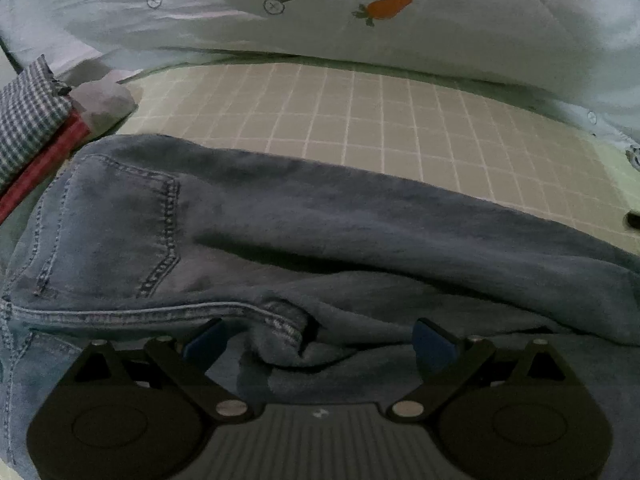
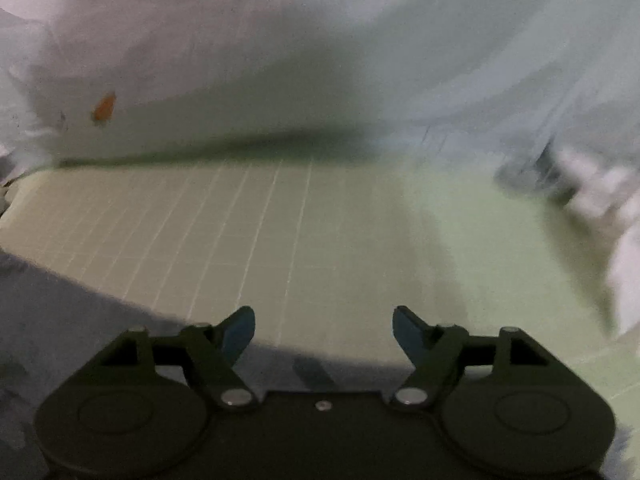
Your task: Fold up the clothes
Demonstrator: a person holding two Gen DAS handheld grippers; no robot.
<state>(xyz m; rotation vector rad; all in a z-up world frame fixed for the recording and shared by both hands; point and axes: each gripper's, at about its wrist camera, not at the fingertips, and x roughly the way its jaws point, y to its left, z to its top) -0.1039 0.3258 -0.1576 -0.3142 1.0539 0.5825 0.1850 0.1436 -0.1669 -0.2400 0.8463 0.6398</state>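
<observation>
Green gridded mat (image 1: pixel 360 120) beneath jeans (image 1: pixel 280 220)

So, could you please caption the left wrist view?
Open left hand-held gripper over blue jeans on a gridded mat.

The jeans (image 1: pixel 280 240) run off the left wrist view's edges; the right wrist view is motion-blurred.

Blue jeans (image 1: pixel 280 240) lie rumpled on gridded mat (image 1: pixel 360 120).
</observation>
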